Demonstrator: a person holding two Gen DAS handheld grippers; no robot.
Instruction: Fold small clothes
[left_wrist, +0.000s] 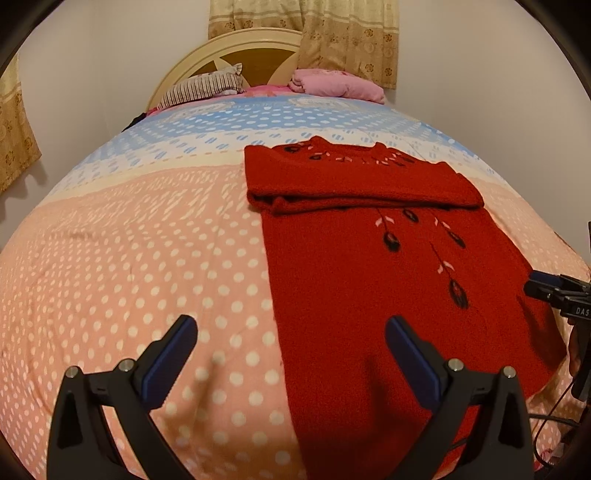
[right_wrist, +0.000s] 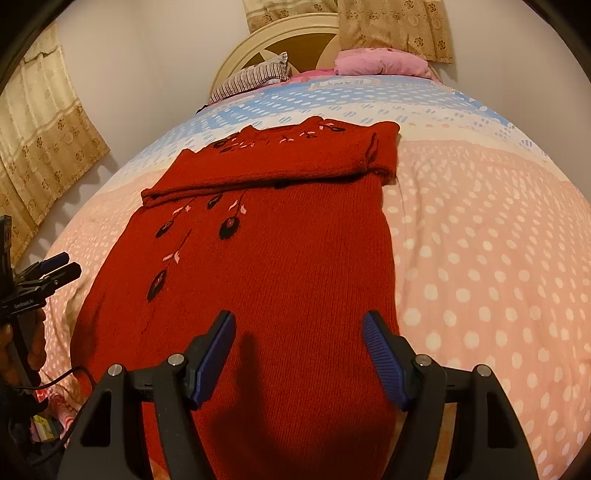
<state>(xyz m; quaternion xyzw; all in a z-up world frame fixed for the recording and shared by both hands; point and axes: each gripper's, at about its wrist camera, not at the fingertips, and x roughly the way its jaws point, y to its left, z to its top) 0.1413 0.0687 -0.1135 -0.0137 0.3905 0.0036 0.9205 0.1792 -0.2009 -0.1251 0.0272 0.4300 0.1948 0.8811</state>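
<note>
- So there's a red knit sweater (right_wrist: 258, 266) lying flat on the bed (right_wrist: 480, 258), body running lengthways toward the headboard (left_wrist: 229, 48).
- Chunky ribbed knit, deep red, with embroidered dark buds and little pink leaves on thin stems trailing down the front and more of the same up by the neckline.
- The sleeves look already folded in across the chest, making a thick red band across the upper part, with the rolled edge sitting on top of the body.
- The lower half is spread out smooth; the hem end is nearest the person, and I can't see the very bottom edge behind the tools.
- Bedsheet is peachy pink with white dots, going to white and blue bands further up. A striped pillow (left_wrist: 203, 86) and a pink pillow (left_wrist: 336, 85) sit at the head end, well apart from the sweater.
- Left tool (left_wrist: 291, 354): jaws standing wide apart, nothing between them, hovering over the sweater's left edge where red meets the dotted sheet.
- Right tool (right_wrist: 299, 354): jaws also clearly apart with nothing gripped, hanging above the lower middle of the sweater and throwing a shadow on the knit.
- Gold patterned curtains (right_wrist: 391, 26) hang behind the headboard.
</note>
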